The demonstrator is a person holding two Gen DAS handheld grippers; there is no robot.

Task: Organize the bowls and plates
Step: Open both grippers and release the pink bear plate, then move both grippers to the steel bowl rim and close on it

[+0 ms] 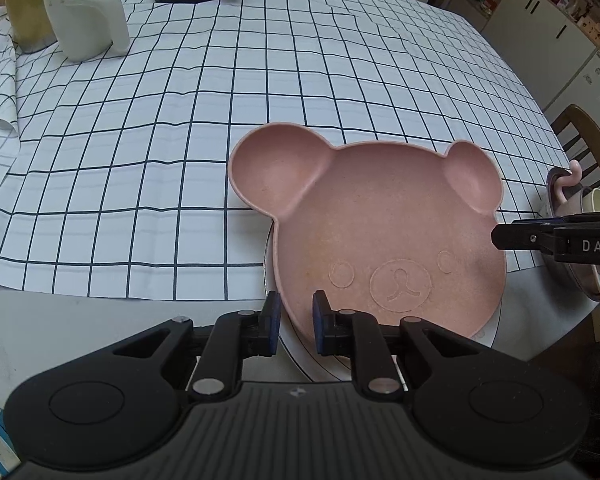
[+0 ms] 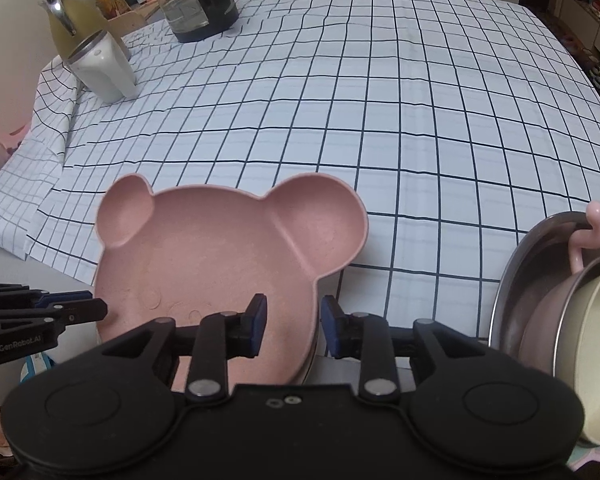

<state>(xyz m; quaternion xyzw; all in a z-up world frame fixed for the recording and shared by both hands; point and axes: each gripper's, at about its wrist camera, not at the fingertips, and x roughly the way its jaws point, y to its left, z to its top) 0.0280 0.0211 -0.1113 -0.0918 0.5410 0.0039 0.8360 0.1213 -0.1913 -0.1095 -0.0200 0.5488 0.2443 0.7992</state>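
Left gripper (image 1: 294, 322) pinches the pink bear plate's (image 1: 380, 232) near rim — right gripper (image 2: 293, 326) straddles its edge, jaws parted, gripping nothing.

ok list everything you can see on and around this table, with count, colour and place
bear plate: 1, pink, near edge, on a white plate
white plate: 1, under bear plate
steel bowl: 1, silver, right
cups in the bowl: 2, pink and cream, tipped
mug: 1, white, far left
kettle: 1, black, far side
jug: 1, yellow, behind mug
tablecloth: 1, white, checked
left tool: straddles bear plate rim
right tool: open, straddles bear plate rim
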